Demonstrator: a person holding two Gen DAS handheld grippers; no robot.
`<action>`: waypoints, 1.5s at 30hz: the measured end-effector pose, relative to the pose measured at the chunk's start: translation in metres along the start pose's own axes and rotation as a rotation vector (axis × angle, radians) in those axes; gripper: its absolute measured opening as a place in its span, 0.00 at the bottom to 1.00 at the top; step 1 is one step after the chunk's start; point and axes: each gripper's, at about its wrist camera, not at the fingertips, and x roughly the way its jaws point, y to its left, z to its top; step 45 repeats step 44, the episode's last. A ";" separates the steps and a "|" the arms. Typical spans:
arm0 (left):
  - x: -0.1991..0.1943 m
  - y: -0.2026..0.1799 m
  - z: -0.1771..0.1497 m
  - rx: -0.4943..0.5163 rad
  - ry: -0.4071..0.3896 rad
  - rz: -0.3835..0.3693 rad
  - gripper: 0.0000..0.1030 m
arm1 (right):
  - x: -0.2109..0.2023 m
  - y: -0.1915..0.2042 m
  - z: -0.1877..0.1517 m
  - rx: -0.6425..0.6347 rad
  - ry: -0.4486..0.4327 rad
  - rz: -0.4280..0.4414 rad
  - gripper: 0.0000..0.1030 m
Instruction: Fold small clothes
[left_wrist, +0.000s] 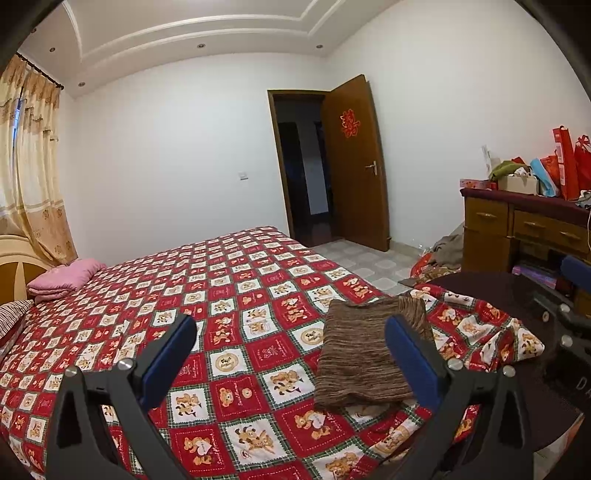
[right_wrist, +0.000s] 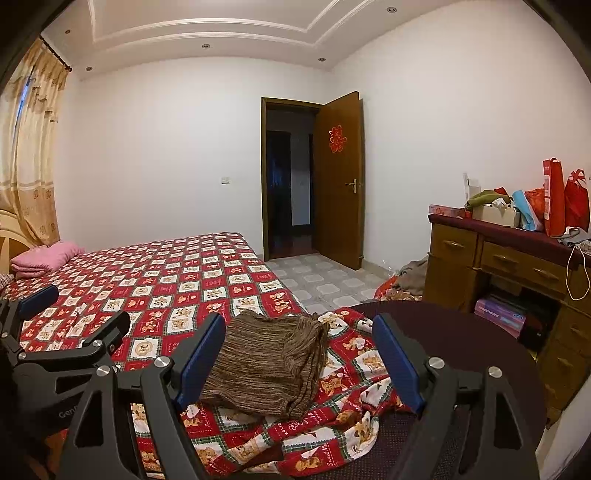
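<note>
Garment (right_wrist: 266, 362): a brown striped knit, seen lying on the red patterned bedspread (left_wrist: 229, 295) at the near corner of the bed, beside a dark round chair seat (right_wrist: 461, 332). It appears already doubled into a rough rectangle, with stacked layers visible at its right edge in the right wrist view.

Left gripper (left_wrist: 290, 354) is held above the bed with its fingers spread wide, nothing between them; the knit is seen behind its right finger. Right gripper (right_wrist: 299, 354) is likewise wide, nothing gripped, with the knit framed between its fingers but not touched.

Step in hand is judged to be either a final fold or a tidy-up of the stack. Suggested approach:
- All layers at one edge should be pinched together, not just the top one.
- Both corners of that edge should be taken, one per gripper, so the fold stays square.
- The bedspread is bunched under the knit; care is needed that it is not caught in the pinch.
- The edge should be lifted low and laid over, then pressed flat.
</note>
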 end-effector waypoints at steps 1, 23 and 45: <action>0.000 0.000 0.000 -0.001 0.002 -0.001 1.00 | 0.000 0.000 0.000 0.000 0.000 -0.001 0.80; 0.007 0.003 -0.002 -0.003 0.023 0.003 1.00 | 0.000 0.001 -0.005 0.007 0.009 -0.013 0.80; 0.017 0.000 -0.005 -0.004 0.066 -0.003 1.00 | 0.005 0.006 -0.010 0.005 0.041 -0.013 0.80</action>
